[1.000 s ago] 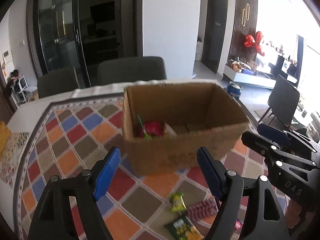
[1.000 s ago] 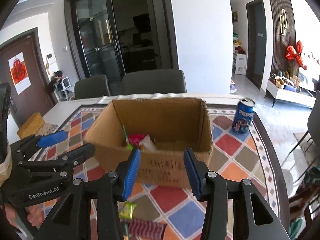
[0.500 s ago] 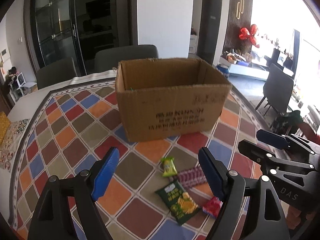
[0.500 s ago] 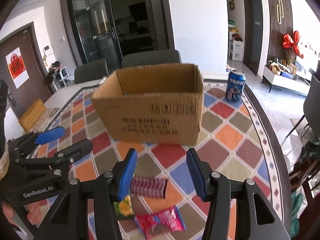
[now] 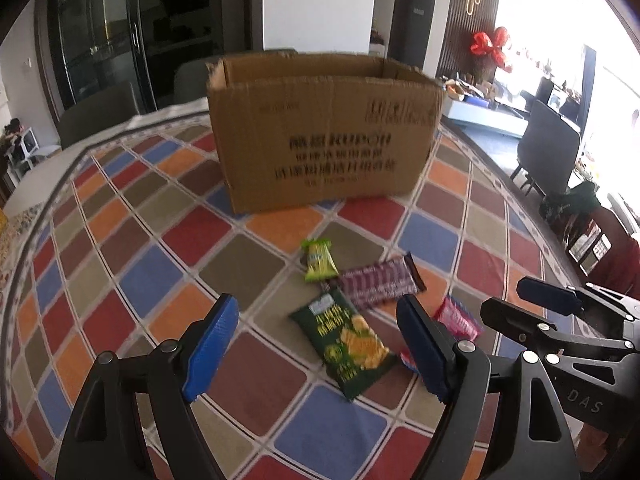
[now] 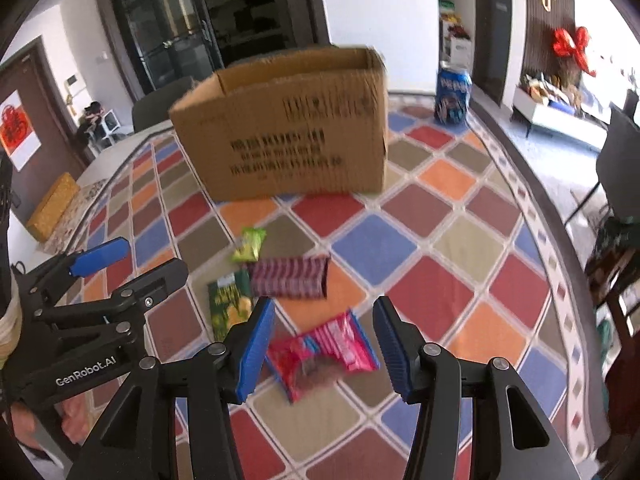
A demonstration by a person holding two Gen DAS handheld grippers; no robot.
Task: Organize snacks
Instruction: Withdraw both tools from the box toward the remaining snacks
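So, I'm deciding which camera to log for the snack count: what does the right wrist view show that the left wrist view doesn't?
Only the right wrist view shows the blue soda can beyond the cardboard box, a yellow box at the table's left edge, and the whole pink packet between the open right gripper. Only the left shows the dark green chip bag unobstructed. Both share the box, light green packet, purple bar and patterned tablecloth.

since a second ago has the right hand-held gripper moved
Yes. The right hand-held gripper has dropped and pulled back from the cardboard box; it now frames the pink snack packet instead.
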